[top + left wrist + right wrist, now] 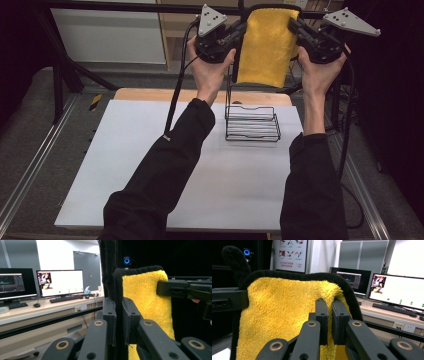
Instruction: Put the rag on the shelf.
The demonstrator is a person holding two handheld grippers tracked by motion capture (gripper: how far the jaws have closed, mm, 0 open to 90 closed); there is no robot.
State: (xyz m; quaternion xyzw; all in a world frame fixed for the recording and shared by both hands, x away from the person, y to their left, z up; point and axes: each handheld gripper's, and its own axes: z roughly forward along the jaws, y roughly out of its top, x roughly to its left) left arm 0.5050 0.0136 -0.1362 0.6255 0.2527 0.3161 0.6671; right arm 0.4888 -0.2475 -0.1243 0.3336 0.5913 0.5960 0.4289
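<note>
A yellow towel [265,47] with a black border hangs spread between my two grippers, high above the back of the table. My left gripper [242,29] is shut on the towel's upper left edge; in the left gripper view its jaws [119,315] pinch the black border beside the yellow pile [147,302]. My right gripper [295,25] is shut on the upper right edge, and its jaws [330,317] clamp the border over the yellow face [282,310]. Below the towel, a black wire rack [251,122] with an upright post stands on the white table [150,165].
A wooden board edge [150,94] runs behind the white table top. Metal rails [35,165] flank the table on both sides. A desk with monitors [60,282] and keyboards stands in the room beyond. A black frame bar [125,6] crosses the back.
</note>
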